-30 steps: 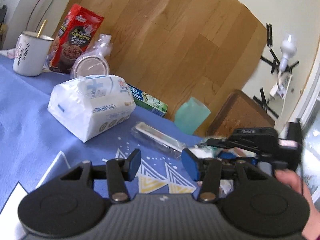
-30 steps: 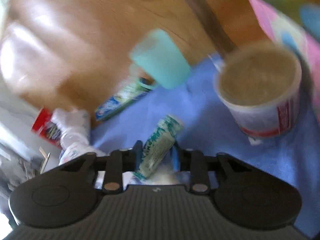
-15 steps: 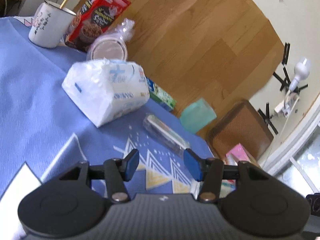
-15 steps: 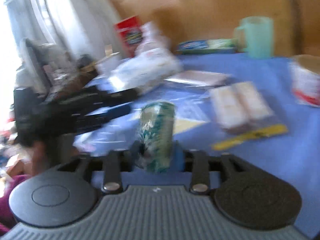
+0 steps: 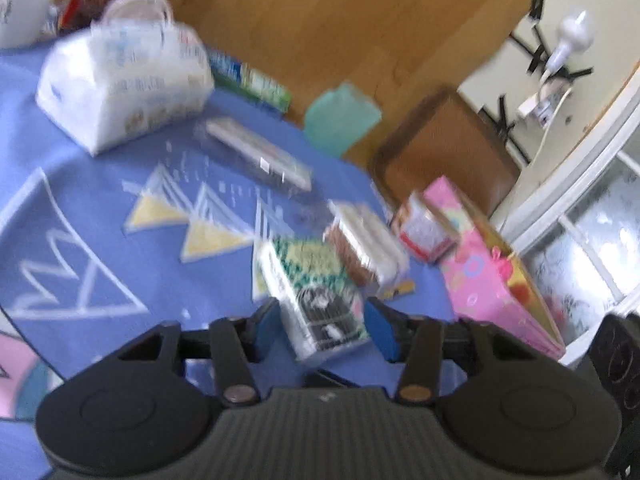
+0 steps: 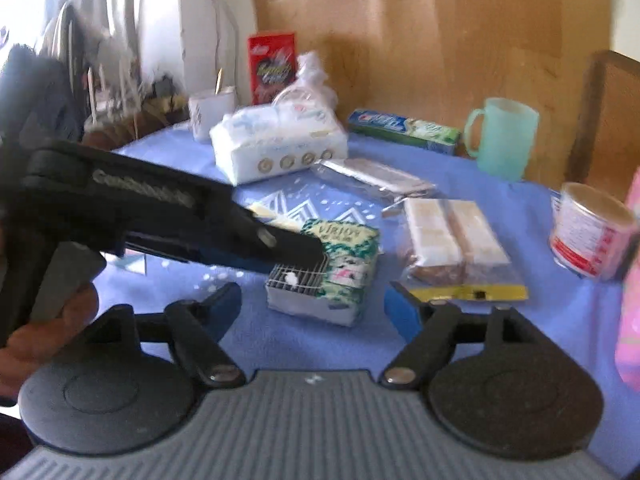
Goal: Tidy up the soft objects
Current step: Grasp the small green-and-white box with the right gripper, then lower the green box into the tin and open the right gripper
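Handover step: green-and-white tissue pack [image 6: 326, 270] lay on blue tablecloth [image 6: 500, 332]. Right gripper [image 6: 312, 304], jaws just widened, stood clear of pack. Left gripper [image 5: 320, 320], jaws just narrowing, bracketed pack; contact unclear through blur. Next likely needed firm squeeze, lift. Teal mug [image 6: 502, 136] contents hidden; paper cup [image 6: 588, 230] lidded.

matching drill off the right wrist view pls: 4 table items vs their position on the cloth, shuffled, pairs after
Items:
1. green-and-white pack
2. teal mug
3. white tissue bag
4. red-and-white tub

Places:
A. back of the table, right of the toothpaste box
B. nearest, between the jaws of the left gripper
C. right edge, beside the pink bag
D. back left, in front of the red carton

Pairs: 1-B, 2-A, 3-D, 4-C
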Available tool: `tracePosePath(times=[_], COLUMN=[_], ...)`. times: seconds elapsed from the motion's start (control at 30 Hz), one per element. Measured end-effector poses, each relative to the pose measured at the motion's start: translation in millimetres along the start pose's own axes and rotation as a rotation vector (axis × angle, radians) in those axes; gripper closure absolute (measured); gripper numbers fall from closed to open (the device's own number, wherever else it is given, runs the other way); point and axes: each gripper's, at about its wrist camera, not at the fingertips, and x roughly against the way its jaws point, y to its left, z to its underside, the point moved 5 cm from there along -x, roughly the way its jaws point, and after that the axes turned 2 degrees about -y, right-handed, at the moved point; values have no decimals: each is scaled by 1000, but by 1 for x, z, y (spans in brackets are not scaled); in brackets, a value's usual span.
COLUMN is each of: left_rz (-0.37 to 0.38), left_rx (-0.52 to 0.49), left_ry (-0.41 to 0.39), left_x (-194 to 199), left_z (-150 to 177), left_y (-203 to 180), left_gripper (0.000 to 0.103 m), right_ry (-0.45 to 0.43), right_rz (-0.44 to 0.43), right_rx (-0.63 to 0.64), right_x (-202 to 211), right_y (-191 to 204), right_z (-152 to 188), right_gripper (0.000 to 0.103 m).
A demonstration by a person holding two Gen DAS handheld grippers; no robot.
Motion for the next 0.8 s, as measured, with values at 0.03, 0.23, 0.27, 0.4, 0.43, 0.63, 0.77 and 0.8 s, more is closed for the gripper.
tracePosePath(times=[0.03,0.23,0.27,0.4,0.43,0.63,0.77,0.8], left_rz=[-10,52,70,149,171,280,318,313], left_rx=[-3,-102,-136,-267,-292,-422,-465,-473], left_ry=[-15,-46,-57,-38,-21,68,108,110], left_x=[1,21,20,-11,-23,-95,-136,-144], left_z=[1,-6,-8,-15,-14,1,15,18], left_y=[-1,-47,-62,-125,-141,-231,-271,-277], left_gripper=[65,66,66,66,66,66,63,62], right_ry=[15,-144,-195,-320,-337,-385,-390,-386], right_rz=[6,59,90,247,296,532,646,669], right_rx=[-1,26,32,-18,-43,-172,-236,-246], right_x=[-3,46,59,99,108,153,172,170], right_y=[-1,-10,-14,-50,-63,-141,-183,-190], right_z=[2,4,3,7,10,25,34,35], right_gripper=[38,47,47,47,47,47,47,45])
